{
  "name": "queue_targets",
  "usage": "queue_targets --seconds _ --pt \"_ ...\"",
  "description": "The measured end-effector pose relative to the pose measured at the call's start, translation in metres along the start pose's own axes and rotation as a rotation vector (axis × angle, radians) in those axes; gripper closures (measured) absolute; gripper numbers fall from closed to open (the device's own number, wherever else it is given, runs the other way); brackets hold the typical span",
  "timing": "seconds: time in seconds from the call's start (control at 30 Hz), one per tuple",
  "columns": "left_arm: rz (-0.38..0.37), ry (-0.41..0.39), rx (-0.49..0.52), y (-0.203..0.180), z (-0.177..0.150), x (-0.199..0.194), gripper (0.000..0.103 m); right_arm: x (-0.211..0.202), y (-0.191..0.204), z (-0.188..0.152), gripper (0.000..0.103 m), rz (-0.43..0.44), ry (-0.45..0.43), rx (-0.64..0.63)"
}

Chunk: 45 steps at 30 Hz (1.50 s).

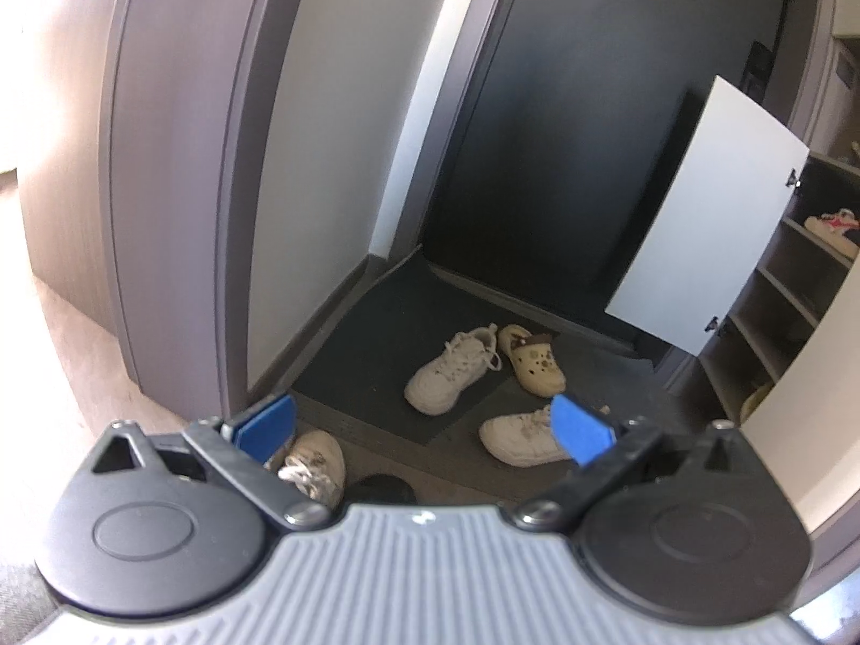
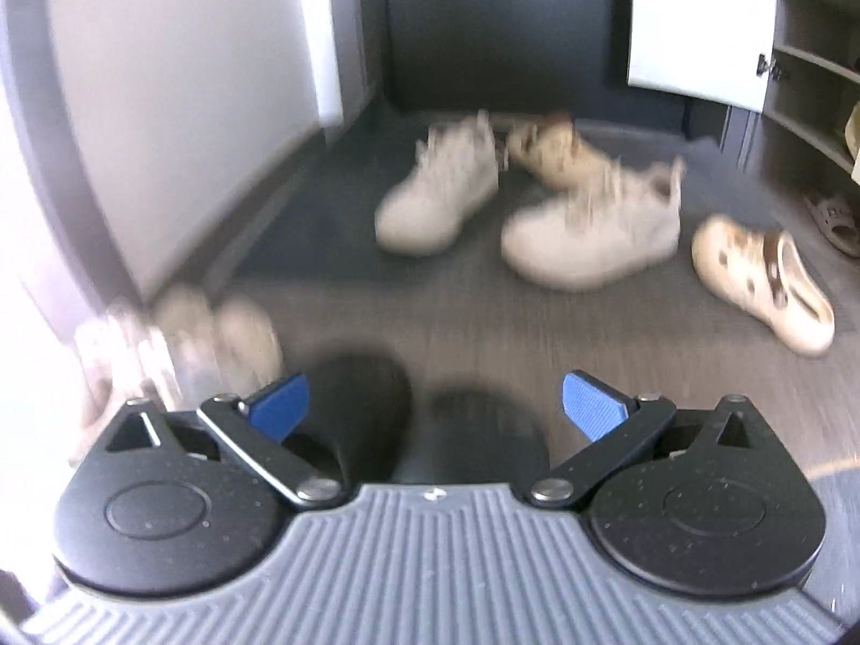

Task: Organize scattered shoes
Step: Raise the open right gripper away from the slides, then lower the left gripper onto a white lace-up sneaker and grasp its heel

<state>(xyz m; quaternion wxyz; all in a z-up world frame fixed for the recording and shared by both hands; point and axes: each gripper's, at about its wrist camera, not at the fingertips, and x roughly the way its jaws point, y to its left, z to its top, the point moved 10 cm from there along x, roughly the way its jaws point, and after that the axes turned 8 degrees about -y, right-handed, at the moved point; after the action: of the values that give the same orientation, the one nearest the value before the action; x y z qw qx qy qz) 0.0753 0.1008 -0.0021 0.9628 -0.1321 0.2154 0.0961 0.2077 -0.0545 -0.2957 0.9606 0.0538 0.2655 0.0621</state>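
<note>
Both our left gripper [image 1: 424, 424] and right gripper [image 2: 435, 403] stand spread, empty; we should probably pinch the nearest sneaker [image 1: 524, 438] at its collar.

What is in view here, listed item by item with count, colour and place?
sneakers: three, white, one on the mat, one right of it, one by the left wall.
clogs: two, cream with brown trim, one right near the cabinet, one behind the sneakers.
black shoes: two, dark, just ahead of the right gripper; blurred.
mat: one, dark, in the corner.
cabinet door: one, white, swung open.
shelves: grey, right, with a few shoes on them.
left gripper: blue fingers open, empty.
right gripper: blue fingers open, empty.
</note>
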Motion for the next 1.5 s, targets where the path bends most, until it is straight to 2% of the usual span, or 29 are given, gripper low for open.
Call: queue_targets --seconds 0.07,0.2,0.27,0.33,0.4,0.47,0.53,0.63,0.77,0.87,0.93,1.0,1.07,1.17,1.23,1.33,1.5 --pt "0.04 -0.031 0.031 0.003 0.005 0.0 0.0 -0.009 -0.003 0.031 0.0 -0.008 -0.017 0.012" --pt "0.058 -0.066 0.162 -0.002 0.017 0.004 0.0 -0.05 -0.01 0.116 0.0 0.012 -0.044 0.027" --pt "0.037 -0.04 0.226 -0.007 0.019 0.012 0.0 -0.072 -0.016 0.152 0.0 0.032 -0.049 0.073" --pt "0.022 0.018 0.29 -0.012 0.025 0.026 0.0 -0.096 -0.023 0.184 0.0 0.05 -0.06 0.121" --pt "0.013 0.086 0.301 -0.016 0.029 0.038 0.0 -0.128 -0.03 0.214 0.0 0.065 -0.091 0.162" --pt "-0.015 0.144 0.294 -0.024 0.036 0.051 0.0 -0.151 -0.032 0.23 0.0 0.089 -0.114 0.176" --pt "-0.041 0.152 0.313 -0.037 0.045 0.07 0.0 -0.176 -0.036 0.241 0.0 0.12 -0.132 0.193" --pt "-0.099 0.115 0.366 -0.063 0.058 0.118 0.0 -0.203 -0.043 0.241 0.0 0.151 -0.148 0.2" --pt "-0.152 0.111 0.427 -0.085 0.04 0.186 0.0 -0.211 -0.057 0.23 0.0 0.173 -0.155 0.255" --pt "-0.173 0.094 0.465 -0.097 0.018 0.241 0.0 -0.203 -0.065 0.214 0.0 0.183 -0.145 0.292" --pt "-0.191 0.057 0.455 -0.104 0.006 0.281 0.0 -0.195 -0.066 0.202 0.0 0.172 -0.093 0.329" --pt "-0.217 0.044 0.44 -0.111 -0.011 0.336 0.0 -0.184 -0.053 0.191 0.0 0.21 -0.044 0.332" --pt "-0.211 0.057 0.437 -0.112 -0.028 0.379 0.0 -0.175 -0.042 0.184 0.0 0.239 0.003 0.314" --pt "-0.184 0.105 0.434 -0.109 -0.053 0.439 0.0 -0.151 -0.032 0.172 0.0 0.31 0.109 0.381" --pt "-0.183 0.135 0.432 -0.107 -0.073 0.485 0.0 -0.135 -0.04 0.167 0.0 0.302 0.146 0.434" --pt "-0.199 0.183 0.451 -0.104 -0.104 0.55 0.0 -0.102 -0.062 0.161 0.0 0.238 0.187 0.509" --pt "-0.235 0.218 0.554 -0.115 -0.141 0.615 0.0 -0.051 -0.099 0.148 0.0 0.137 0.246 0.568"
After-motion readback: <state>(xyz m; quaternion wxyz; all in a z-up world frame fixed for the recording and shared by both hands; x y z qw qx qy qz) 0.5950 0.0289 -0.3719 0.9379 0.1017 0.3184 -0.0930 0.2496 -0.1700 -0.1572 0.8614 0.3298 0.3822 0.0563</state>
